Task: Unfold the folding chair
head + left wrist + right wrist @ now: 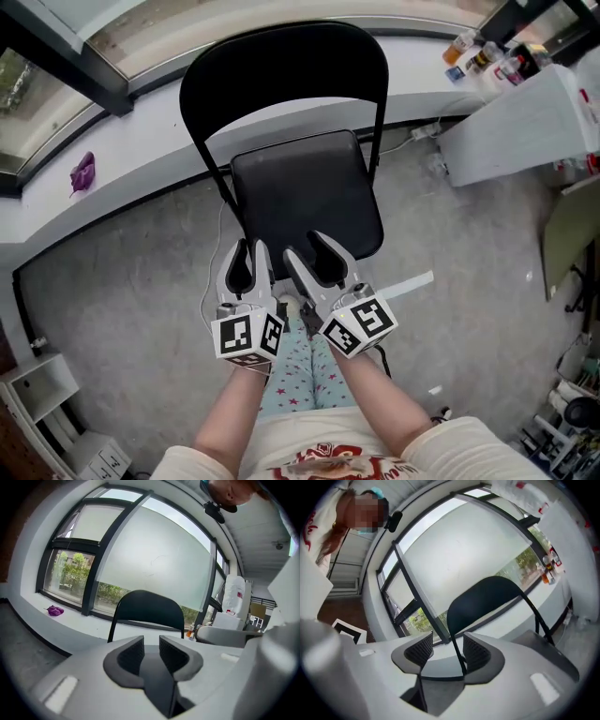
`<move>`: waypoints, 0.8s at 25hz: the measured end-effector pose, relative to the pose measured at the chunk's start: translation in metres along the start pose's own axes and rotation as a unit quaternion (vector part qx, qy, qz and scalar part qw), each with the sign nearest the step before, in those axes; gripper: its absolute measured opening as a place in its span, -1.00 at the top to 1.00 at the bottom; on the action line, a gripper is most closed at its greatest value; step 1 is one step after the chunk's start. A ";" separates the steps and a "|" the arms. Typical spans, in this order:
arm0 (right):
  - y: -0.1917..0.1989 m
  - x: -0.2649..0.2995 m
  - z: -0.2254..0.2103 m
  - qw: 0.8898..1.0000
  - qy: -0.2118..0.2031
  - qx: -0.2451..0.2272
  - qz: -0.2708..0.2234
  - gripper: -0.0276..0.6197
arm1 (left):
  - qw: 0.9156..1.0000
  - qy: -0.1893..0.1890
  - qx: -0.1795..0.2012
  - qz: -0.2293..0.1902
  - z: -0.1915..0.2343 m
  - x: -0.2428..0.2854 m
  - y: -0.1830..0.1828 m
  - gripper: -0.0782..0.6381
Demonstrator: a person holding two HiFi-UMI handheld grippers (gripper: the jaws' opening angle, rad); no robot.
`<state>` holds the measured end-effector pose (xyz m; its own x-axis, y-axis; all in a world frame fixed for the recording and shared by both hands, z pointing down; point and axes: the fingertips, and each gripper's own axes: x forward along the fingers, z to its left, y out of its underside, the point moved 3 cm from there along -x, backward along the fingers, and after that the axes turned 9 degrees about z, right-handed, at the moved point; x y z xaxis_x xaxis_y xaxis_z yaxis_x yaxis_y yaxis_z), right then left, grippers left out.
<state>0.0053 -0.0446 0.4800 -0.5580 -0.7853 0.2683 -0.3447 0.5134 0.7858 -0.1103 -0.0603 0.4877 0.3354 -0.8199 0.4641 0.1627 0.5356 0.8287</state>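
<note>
The chair [300, 187] is standing on the floor [122, 300], its back toward 12 o'clock, before the sill [141, 141]. The left gripper [247, 251] and the right gripper [309, 248] are hovering side by side at the seat's 6 o'clock edge. A rag [82, 172] is lying on the sill at 10 o'clock, and bottles [478, 56] are standing at 1 o'clock.

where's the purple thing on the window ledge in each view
Head view: the purple thing lies at the far left on the window ledge, left of the chair.
Left gripper view: left of centre, on the ledge under the window, left of the chair.
Right gripper view: not in it.
Shared landmark: the black chair backrest, which shows in all three views.
</note>
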 end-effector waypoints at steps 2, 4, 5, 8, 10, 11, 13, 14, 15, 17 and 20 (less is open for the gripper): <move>-0.024 -0.002 0.009 0.999 0.018 -0.026 -0.011 0.29 | 1.000 0.008 0.004 0.004 -0.010 -0.007 -0.016 0.49; -0.041 -0.006 0.019 0.999 0.036 -0.037 -0.014 0.34 | 1.000 0.014 0.006 0.012 -0.018 -0.017 -0.029 0.49; -0.048 -0.008 0.025 0.998 0.041 -0.041 -0.015 0.41 | 1.000 0.018 0.007 0.013 -0.021 -0.023 -0.035 0.49; -0.069 -0.009 0.042 0.997 0.044 -0.057 -0.024 0.58 | 0.999 0.027 0.014 0.009 -0.028 -0.036 -0.057 0.52; -0.079 -0.013 0.055 0.997 0.039 -0.068 -0.025 0.62 | 0.999 0.030 0.020 0.015 -0.035 -0.045 -0.067 0.56; -0.084 -0.015 0.062 0.996 0.037 -0.077 -0.024 0.66 | 0.999 0.032 0.024 0.014 -0.039 -0.049 -0.073 0.57; -0.101 -0.014 0.074 0.994 0.033 -0.100 -0.027 0.84 | 0.999 0.039 0.035 -0.003 -0.047 -0.056 -0.095 0.60; -0.112 -0.013 0.080 0.993 0.028 -0.111 -0.030 0.84 | 0.998 0.043 0.041 -0.017 -0.051 -0.059 -0.109 0.61; -0.121 -0.013 0.087 0.992 0.023 -0.121 -0.032 0.84 | 0.997 0.045 0.047 -0.028 -0.054 -0.063 -0.121 0.63; -0.136 -0.015 0.103 0.990 0.013 -0.137 -0.033 0.84 | 0.996 0.048 0.061 -0.044 -0.058 -0.074 -0.140 0.65; -0.152 -0.019 0.123 0.987 0.006 -0.158 -0.040 0.87 | 0.994 0.061 0.074 -0.061 -0.061 -0.087 -0.163 0.78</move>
<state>-0.0246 -0.0650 0.2868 -0.5288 -0.8241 0.2029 -0.1336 0.3169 0.9390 -0.1098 -0.0640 0.2934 0.4338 -0.8408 0.3238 0.0740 0.3914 0.9172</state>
